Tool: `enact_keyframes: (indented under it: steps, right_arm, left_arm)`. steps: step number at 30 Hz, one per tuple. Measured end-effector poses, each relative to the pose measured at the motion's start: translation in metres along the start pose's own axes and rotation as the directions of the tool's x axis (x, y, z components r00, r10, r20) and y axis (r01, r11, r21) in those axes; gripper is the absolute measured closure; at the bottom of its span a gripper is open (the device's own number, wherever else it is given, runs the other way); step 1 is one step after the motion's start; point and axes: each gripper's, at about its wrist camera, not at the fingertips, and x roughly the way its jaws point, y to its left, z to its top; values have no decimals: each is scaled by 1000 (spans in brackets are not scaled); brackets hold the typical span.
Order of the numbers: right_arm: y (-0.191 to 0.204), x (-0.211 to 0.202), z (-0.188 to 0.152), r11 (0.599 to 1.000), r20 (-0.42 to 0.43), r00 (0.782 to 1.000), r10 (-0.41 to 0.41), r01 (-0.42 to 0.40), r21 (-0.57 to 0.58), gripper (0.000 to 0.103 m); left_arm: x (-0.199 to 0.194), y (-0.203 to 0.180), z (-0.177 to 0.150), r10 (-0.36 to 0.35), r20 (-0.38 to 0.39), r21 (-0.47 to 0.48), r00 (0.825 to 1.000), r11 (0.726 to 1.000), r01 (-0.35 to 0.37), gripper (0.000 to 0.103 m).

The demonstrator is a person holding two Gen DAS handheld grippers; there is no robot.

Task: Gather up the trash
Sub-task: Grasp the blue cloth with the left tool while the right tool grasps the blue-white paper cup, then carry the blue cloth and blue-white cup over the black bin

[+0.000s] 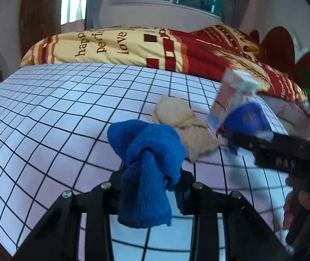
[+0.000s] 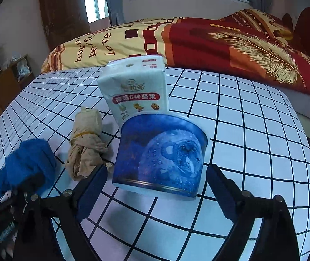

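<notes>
Blue knitted cloth (image 1: pixel 148 169), knotted, sits clenched between the fingers of the left tool (image 1: pixel 149 187) above the checked bed sheet (image 1: pixel 57 119). Just beyond it lies a beige crumpled cloth (image 1: pixel 183 128). The right tool (image 2: pixel 157 180) stands released, its pads either side of a blue paper cup (image 2: pixel 159 154) without touching it. A white carton (image 2: pixel 135 89) stands upright right behind the cup, and a red-and-yellow quilt (image 2: pixel 176 39) lies further back on the bed.
</notes>
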Motion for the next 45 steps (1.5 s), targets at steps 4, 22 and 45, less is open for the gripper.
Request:
enact_keyframes:
  steps: [4,22,45]
  right_arm:
    - [-1,2,1,1000,-8,1000,1,-1,1,10]
    - [-18,-49,-37,1000,25,1000,0,1,-12,24]
    - [-78,-200,-132,993,134,987,-92,81,85,24]
  left_arm:
    - [6,1,6,11,-6,10,1000,1000,-10,67]
    - [-21,-30,-11,-36,15,66,999,997,35,72]
    - [-111,-144,-58,-194,49,252,980,952,176,72]
